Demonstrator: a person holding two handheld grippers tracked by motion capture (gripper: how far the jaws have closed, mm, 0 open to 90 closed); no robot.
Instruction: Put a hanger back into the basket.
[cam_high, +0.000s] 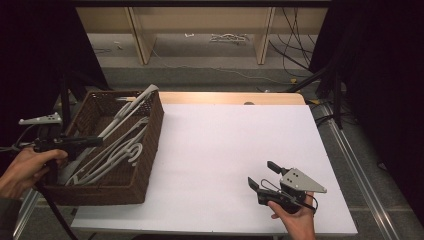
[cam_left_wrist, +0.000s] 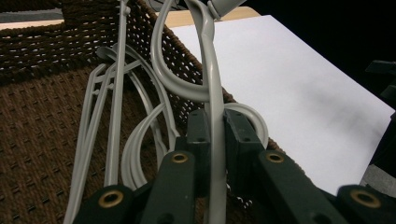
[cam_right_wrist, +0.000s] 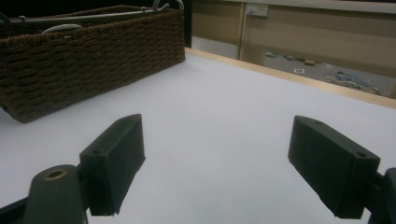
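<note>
1. Grey plastic hanger (cam_left_wrist: 212, 93) sits clamped between the left gripper's (cam_left_wrist: 214, 135) jaws, over the brown woven basket (cam_left_wrist: 37, 135) of hangers.
2. Right gripper (cam_right_wrist: 217, 161) rests with jaws wide apart, empty, above the white table (cam_right_wrist: 224, 121); the basket lies well ahead.

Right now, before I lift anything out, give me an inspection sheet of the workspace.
Surface: white table top, bare apart from the basket; wooden strip along its far edge.
Job's things: brown wicker basket at the table's left, holding several grey plastic hangers.
Clutter: nothing seen on the table.
Grippers: left gripper over the basket, jaws shut on one hanger's bar; right gripper low over the near right of the table, jaws open, nothing between them.
Cables: black cable trailing from the left gripper.
Surroundings: floor cables and wooden panels beyond the table.
</note>
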